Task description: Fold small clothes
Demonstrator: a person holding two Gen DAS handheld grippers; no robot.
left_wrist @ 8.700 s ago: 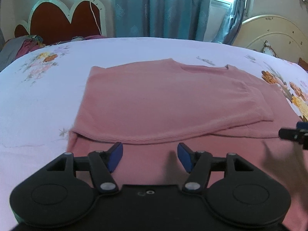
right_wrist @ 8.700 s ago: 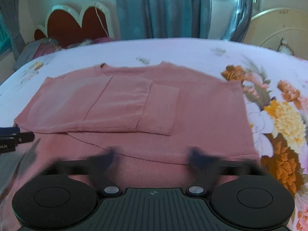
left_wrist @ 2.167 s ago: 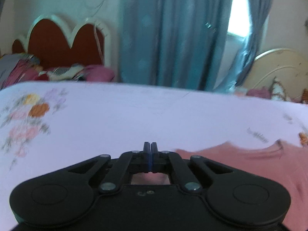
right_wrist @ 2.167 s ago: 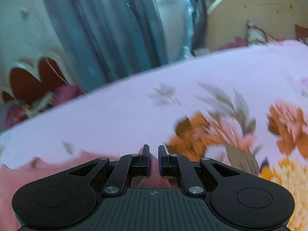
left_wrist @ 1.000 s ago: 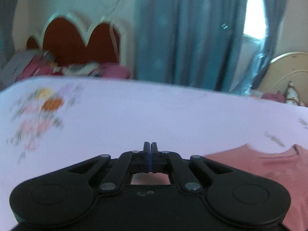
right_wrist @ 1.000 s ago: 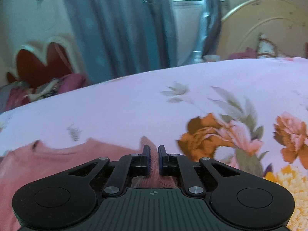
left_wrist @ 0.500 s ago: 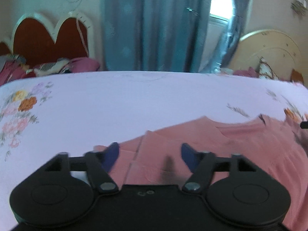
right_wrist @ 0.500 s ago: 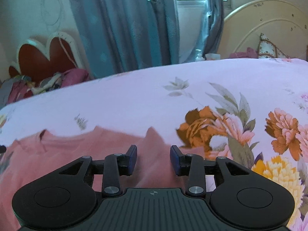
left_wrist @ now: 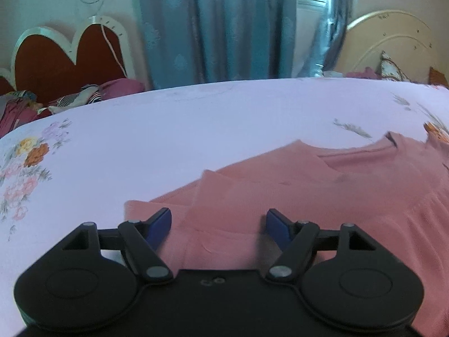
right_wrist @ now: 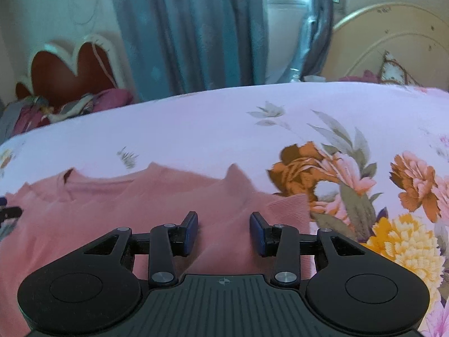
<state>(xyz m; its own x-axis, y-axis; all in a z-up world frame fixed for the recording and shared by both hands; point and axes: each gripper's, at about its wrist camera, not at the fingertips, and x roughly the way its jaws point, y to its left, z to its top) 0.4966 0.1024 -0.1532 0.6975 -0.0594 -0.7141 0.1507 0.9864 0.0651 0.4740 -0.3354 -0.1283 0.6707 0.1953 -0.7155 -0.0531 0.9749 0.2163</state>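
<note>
Sweater (left_wrist: 322,196) lies on the floral sheet (left_wrist: 196,129), pink, doubled over itself with its hem edge brought up toward the collar and the layers sitting a little uneven; sleeves look tucked in, so the fold seems mostly made, and what may remain is one more fold or some squaring. Left gripper (left_wrist: 219,223) hovers over the sweater's left edge, jaws wide, nothing clamped. Right gripper (right_wrist: 223,231) hovers over the right edge near the ribbed cuff (right_wrist: 289,210), jaws partly apart, gripping nothing
</note>
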